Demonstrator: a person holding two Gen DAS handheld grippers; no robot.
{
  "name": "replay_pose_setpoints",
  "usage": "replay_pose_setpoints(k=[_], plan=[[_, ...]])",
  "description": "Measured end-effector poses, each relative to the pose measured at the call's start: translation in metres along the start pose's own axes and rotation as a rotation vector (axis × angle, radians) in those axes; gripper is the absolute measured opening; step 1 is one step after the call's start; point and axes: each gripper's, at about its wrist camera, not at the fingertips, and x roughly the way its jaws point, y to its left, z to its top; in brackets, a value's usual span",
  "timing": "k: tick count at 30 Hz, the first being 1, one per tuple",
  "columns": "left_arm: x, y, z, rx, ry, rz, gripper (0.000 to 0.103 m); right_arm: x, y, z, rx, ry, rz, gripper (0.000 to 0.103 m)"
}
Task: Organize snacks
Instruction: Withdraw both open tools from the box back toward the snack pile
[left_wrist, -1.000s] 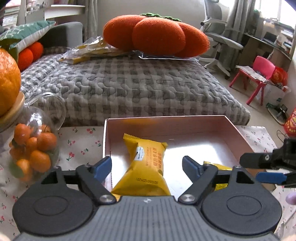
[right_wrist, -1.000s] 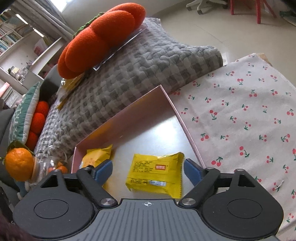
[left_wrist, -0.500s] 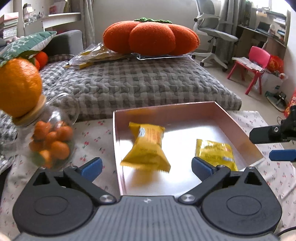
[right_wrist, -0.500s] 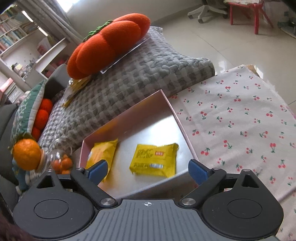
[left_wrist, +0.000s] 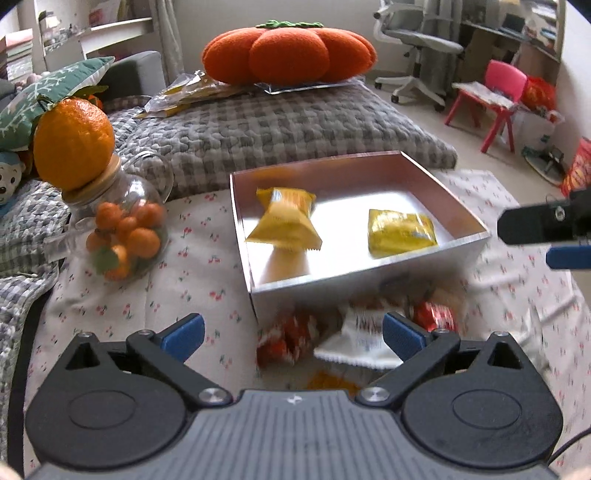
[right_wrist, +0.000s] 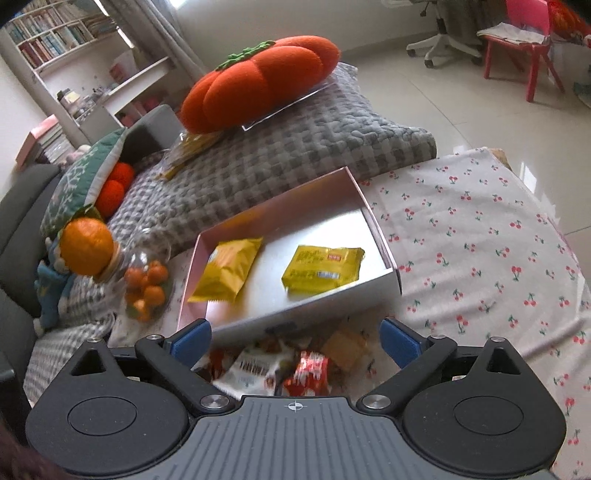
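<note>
Two yellow snack packets (left_wrist: 283, 220) (left_wrist: 400, 232) in one box (left_wrist: 365, 273), left claw (left_wrist: 291, 334) and right claw (right_wrist: 295, 338) both spread, empty.

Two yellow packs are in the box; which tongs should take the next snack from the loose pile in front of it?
Probably right. The right tongs are open with the red-and-white snack pile centred between the pads. The left tongs, also open, frame the pile off-centre, toward one pad. Both are empty; the box is just beyond.

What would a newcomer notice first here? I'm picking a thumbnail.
The big orange pumpkin cushion on the grey quilt at the back stands out most. Nearer, a pink box on the cherry-print cloth holds two yellow snack packets. A jar of small oranges stands left of it.
</note>
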Motion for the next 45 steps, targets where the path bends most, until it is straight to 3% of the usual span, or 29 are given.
replay_pose_setpoints(k=[9,17,25,31,36,44,45], plan=[[-0.016,0.002,-0.037,-0.020,0.060,-0.029,0.103,-0.014,0.000,-0.032,-0.042,0.005,0.002,0.100],[-0.027,0.013,-0.071,-0.077,0.027,-0.051,0.103,-0.008,-0.006,-0.064,-0.132,0.031,-0.001,0.102],[-0.020,0.024,-0.094,-0.071,0.042,-0.039,0.103,-0.009,-0.021,-0.093,-0.222,0.047,-0.016,0.103],[-0.019,0.024,-0.110,-0.055,0.047,-0.055,0.103,-0.005,-0.040,-0.106,-0.248,0.069,-0.066,0.103],[-0.012,0.028,-0.125,-0.098,0.065,-0.068,0.103,-0.003,-0.053,-0.121,-0.301,0.062,-0.116,0.103],[-0.011,0.025,-0.137,-0.110,0.041,-0.093,0.103,0.008,-0.065,-0.150,-0.429,0.118,-0.103,0.103],[-0.011,0.025,-0.137,-0.112,0.039,-0.096,0.103,0.007,-0.066,-0.154,-0.453,0.094,-0.102,0.103]])
